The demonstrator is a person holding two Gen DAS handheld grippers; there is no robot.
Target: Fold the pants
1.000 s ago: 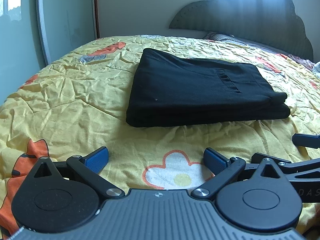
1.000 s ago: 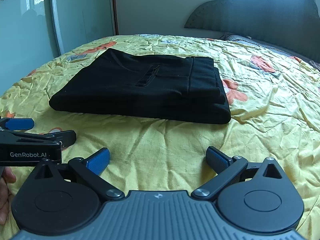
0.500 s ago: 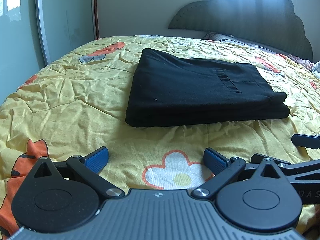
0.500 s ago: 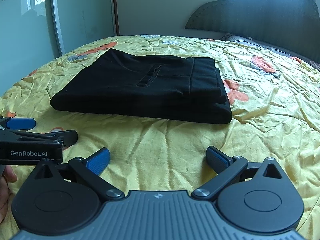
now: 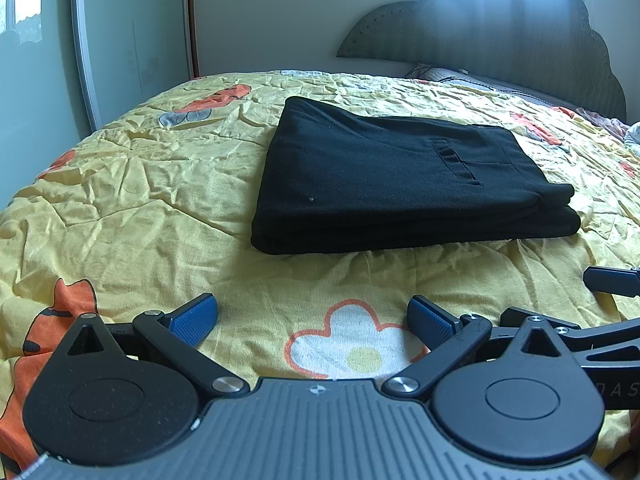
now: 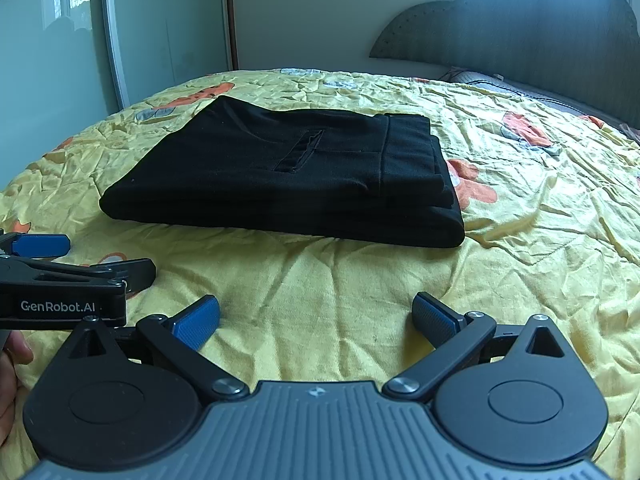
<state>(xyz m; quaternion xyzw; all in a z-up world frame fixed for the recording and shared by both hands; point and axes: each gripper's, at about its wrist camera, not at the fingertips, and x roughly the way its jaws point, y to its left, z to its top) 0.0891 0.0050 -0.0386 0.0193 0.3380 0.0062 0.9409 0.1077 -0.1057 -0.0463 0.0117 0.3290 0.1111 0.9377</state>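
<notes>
The black pants (image 5: 384, 176) lie folded in a flat rectangular stack on the yellow bedspread (image 5: 140, 184), with a back pocket facing up. They also show in the right wrist view (image 6: 288, 176). My left gripper (image 5: 312, 320) is open and empty, low over the bedspread, in front of the stack and apart from it. My right gripper (image 6: 316, 318) is open and empty, also in front of the stack. The left gripper shows at the left edge of the right wrist view (image 6: 64, 280).
The bedspread is wrinkled with orange and white flower prints (image 5: 352, 352). A dark padded headboard (image 5: 500, 32) stands at the far right, with a pillow (image 5: 440, 74) below it. A mirrored wardrobe door (image 5: 132, 40) stands beyond the bed's left side.
Both grippers have barely moved, staying open and low in front of the folded pants. The pants have not moved.
</notes>
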